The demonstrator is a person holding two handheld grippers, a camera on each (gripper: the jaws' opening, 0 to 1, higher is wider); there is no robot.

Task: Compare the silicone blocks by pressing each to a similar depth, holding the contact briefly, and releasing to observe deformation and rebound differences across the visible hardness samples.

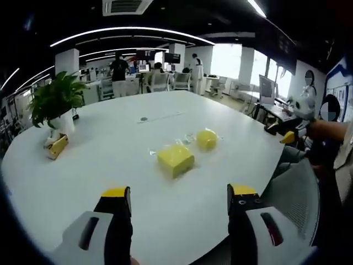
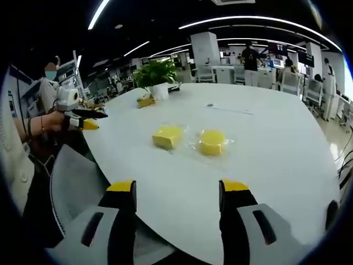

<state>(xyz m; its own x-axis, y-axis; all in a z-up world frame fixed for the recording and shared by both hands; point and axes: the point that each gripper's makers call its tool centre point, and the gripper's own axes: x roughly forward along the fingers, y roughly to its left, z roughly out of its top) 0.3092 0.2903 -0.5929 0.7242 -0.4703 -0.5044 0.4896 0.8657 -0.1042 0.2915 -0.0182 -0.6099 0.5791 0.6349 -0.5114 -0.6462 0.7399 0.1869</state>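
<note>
In your left gripper view, your left gripper (image 1: 179, 199) hangs with jaws spread wide over the large white oval table (image 1: 110, 143). The square yellow silicone block (image 1: 175, 159) lies at 12 o'clock from the jaws, the round yellow silicone block (image 1: 207, 138) just beyond at 1 o'clock. A potted green plant (image 1: 55, 102) stands at 10 o'clock.

In your right gripper view, your right gripper (image 2: 177, 196) also gapes wide, holding nothing. Both blocks sit ahead on clear wrappers. Open office desks, chairs and ceiling strip lights fill the room behind.

A potted plant (image 1: 54, 102) is being displayed on the white table (image 1: 110, 160) beside a small yellow box (image 1: 57, 147); people (image 1: 118, 74) are being seen standing behind.
</note>
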